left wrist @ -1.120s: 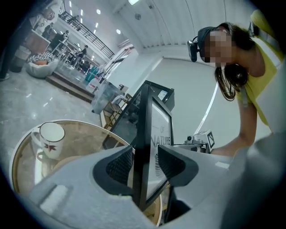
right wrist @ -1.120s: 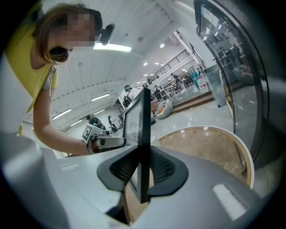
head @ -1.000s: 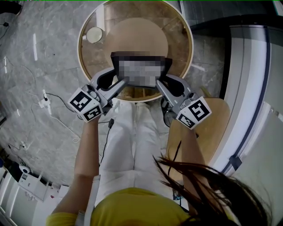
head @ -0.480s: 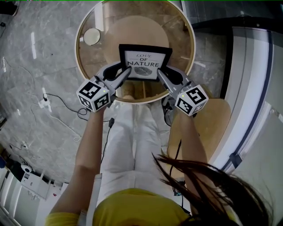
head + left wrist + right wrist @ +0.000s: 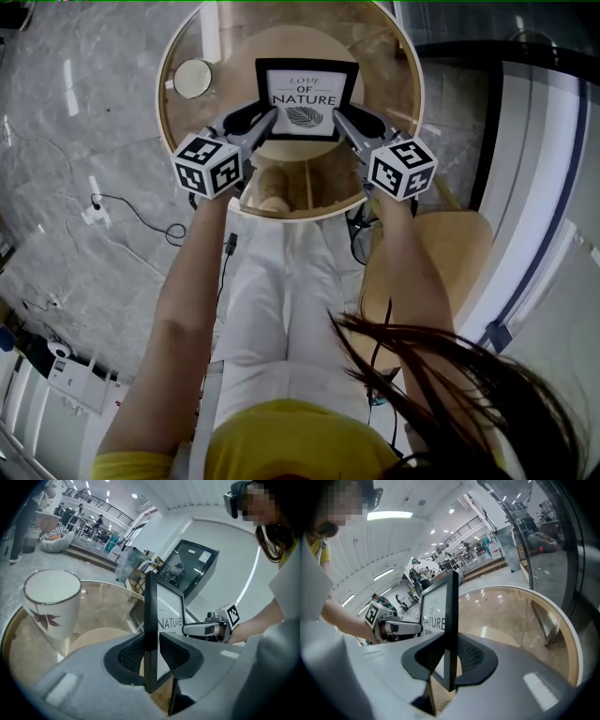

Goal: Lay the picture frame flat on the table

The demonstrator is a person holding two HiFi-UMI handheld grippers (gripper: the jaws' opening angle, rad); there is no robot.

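Observation:
The black picture frame [image 5: 307, 98], with a white print reading "NATURE", hangs over the round glass table [image 5: 281, 211], its face turned toward the head camera. My left gripper [image 5: 265, 120] is shut on its left edge; its jaws have just been closing with the frame between them. My right gripper [image 5: 342, 117] is shut on the right edge. In the left gripper view the frame's edge [image 5: 151, 616] stands between the pads [image 5: 129, 656], and likewise in the right gripper view [image 5: 451, 611]. Whether the frame touches the glass I cannot tell.
A white cup [image 5: 193, 79] with a leaf pattern stands on the table's left side, also in the left gripper view [image 5: 50, 602]. A wooden chair [image 5: 469, 253] is to the right of the person's legs. A cable [image 5: 131, 220] lies on the marble floor at left.
Both grippers and the frame have moved up the head view, further over the table. The frame's printed face now shows fully.

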